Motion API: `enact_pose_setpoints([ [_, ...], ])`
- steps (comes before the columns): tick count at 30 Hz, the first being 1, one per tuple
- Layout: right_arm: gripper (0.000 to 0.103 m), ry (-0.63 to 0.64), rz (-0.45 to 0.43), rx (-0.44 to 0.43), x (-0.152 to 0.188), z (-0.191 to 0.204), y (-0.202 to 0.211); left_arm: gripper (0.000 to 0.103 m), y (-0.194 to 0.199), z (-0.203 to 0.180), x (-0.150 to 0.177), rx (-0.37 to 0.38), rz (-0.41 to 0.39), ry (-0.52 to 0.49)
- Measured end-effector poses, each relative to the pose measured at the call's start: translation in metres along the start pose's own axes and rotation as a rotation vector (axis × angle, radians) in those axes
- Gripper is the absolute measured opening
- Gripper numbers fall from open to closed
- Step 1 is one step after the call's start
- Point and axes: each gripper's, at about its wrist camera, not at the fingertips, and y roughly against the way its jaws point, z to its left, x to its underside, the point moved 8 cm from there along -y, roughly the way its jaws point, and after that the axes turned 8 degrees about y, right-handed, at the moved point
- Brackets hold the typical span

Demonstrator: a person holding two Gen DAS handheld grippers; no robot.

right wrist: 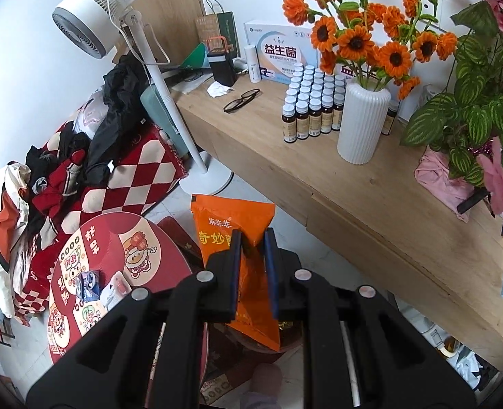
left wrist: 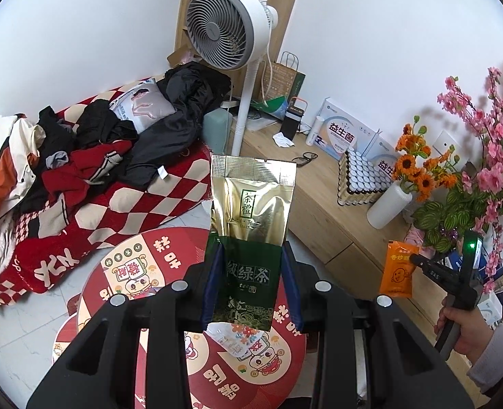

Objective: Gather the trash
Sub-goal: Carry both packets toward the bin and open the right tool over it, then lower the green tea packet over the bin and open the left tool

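**Both grippers loaded, more litter on the table**

The left gripper (left wrist: 251, 272) has its jaws pressed onto the lower, dark green part of a gold-and-green tea packet (left wrist: 251, 225), which stands upright between the blue pads with its foil top free above them. The right gripper (right wrist: 253, 269) pinches an orange snack packet (right wrist: 232, 225) the same way, jaws closed on its middle while the crumpled upper half fans out to the left. Both packets are lifted clear, above the round red table (right wrist: 115, 238) and the floor beside it.

Still on that table lie two more pieces: a small blue-and-white wrapper (right wrist: 89, 281) and a pale sachet (right wrist: 115, 289) just beside it. A crumpled white tissue (right wrist: 219, 88) sits on the wooden counter (right wrist: 370, 204) near a pair of glasses (right wrist: 241, 100).

No bin shows in either view, so the drop point is a guess. The main risk, as I judge it, is slip: both packets are slick film held only across a narrow band, and a quick swing could let one slide out. With both grippers full, neither can take the table pieces until it unloads. Reaching for the tissue also brings a gripper close to the glasses and the packed block of small brown bottles (right wrist: 311, 102), which would topple easily.

Count: two packets held, two pieces on the table, one tissue.
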Motion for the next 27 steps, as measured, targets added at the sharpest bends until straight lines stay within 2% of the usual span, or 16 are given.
enact_pose_setpoints([
  [8,0.022,-0.003,0.016,-0.003,0.004,0.001,0.000,0.033,-0.002,-0.011,0.005,0.022,0.010,-0.028],
  [17,0.022,0.000,0.006,-0.004,0.011,0.000,0.013,0.033,-0.005,-0.029,0.008,0.062,0.020,-0.066],
  [21,0.031,0.009,-0.047,0.014,0.007,-0.005,0.032,0.033,-0.008,-0.043,0.011,0.091,0.030,-0.097],
  [25,0.045,0.019,-0.090,0.021,0.004,-0.009,0.051,0.033,-0.014,-0.063,0.013,0.131,0.046,-0.139],
  [27,0.065,0.013,-0.123,0.028,0.003,-0.013,0.065,0.033,-0.018,-0.077,0.017,0.159,0.062,-0.167],
])
